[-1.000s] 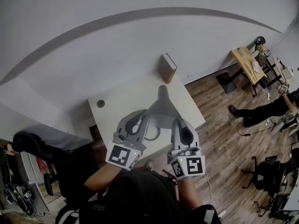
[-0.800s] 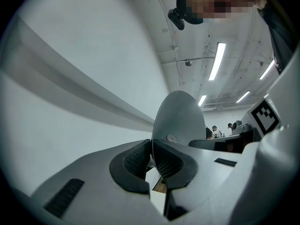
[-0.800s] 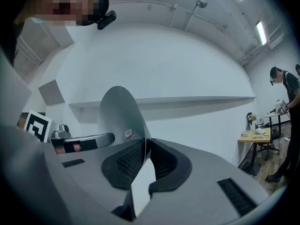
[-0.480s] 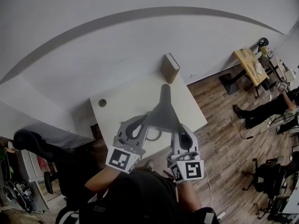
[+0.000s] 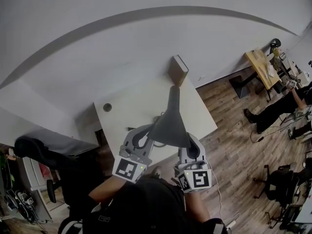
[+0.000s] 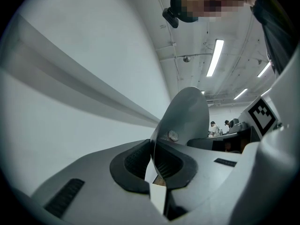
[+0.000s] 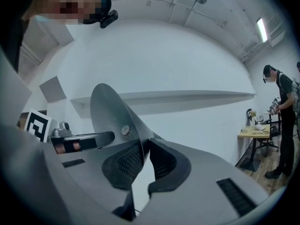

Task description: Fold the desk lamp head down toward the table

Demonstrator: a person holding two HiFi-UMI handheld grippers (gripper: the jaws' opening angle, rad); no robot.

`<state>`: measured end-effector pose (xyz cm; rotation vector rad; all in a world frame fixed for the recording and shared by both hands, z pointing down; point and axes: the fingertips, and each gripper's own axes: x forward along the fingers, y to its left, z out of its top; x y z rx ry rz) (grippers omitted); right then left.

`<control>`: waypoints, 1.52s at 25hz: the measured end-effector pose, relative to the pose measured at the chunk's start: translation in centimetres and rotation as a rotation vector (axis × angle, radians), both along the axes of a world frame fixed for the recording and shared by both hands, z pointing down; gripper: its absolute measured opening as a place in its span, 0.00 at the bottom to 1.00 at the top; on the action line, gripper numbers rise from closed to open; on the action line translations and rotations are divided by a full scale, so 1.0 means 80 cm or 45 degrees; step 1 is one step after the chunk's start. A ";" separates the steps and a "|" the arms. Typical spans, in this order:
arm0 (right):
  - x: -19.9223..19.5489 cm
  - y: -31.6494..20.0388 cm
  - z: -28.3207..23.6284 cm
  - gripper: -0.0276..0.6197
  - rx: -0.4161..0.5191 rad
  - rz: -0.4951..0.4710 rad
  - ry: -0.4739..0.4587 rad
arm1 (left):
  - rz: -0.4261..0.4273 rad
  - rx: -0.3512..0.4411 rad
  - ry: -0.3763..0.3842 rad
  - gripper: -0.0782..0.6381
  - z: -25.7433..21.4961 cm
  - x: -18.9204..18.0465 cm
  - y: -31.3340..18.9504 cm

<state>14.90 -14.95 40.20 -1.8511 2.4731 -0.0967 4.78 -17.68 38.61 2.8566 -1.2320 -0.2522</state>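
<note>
The desk lamp's grey cone shade (image 5: 169, 123) hangs over the white desk (image 5: 127, 112), its narrow neck (image 5: 173, 94) pointing toward the wall. My left gripper (image 5: 152, 130) is shut on the shade's left rim. The thin rim (image 6: 185, 116) runs between the left gripper's (image 6: 153, 161) dark pads. My right gripper (image 5: 187, 143) holds the right rim. Its jaws are closing, and the shade's edge (image 7: 112, 111) sits between the right gripper's (image 7: 142, 156) pads. The lamp's base is hidden under the shade.
A brown box (image 5: 177, 69) stands upright at the desk's far edge, against the wall. A round cable hole (image 5: 107, 107) is in the desk's left corner. A black office chair (image 5: 29, 150) is at the left. Wooden floor, a person (image 5: 278, 113) and a wooden table (image 5: 261, 65) lie to the right.
The shade has tipped further over, and its wide mouth now lies lower and nearer me between the grippers. Both grippers keep hold of the rim and have sunk slightly with it.
</note>
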 end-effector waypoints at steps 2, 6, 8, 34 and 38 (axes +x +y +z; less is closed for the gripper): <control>0.000 0.002 0.006 0.09 -0.012 -0.002 0.005 | 0.004 0.000 -0.020 0.16 0.006 0.000 0.002; -0.003 0.003 0.020 0.09 -0.014 -0.005 0.017 | 0.001 0.018 -0.058 0.16 0.019 -0.002 0.006; -0.003 0.004 0.026 0.09 -0.012 -0.004 0.026 | -0.003 0.031 -0.075 0.16 0.024 -0.002 0.008; -0.006 -0.003 0.107 0.09 0.059 0.030 0.245 | -0.028 0.166 -0.286 0.16 0.114 0.003 0.006; -0.005 -0.007 0.121 0.08 0.066 0.044 0.246 | -0.036 0.166 -0.294 0.16 0.127 0.004 0.003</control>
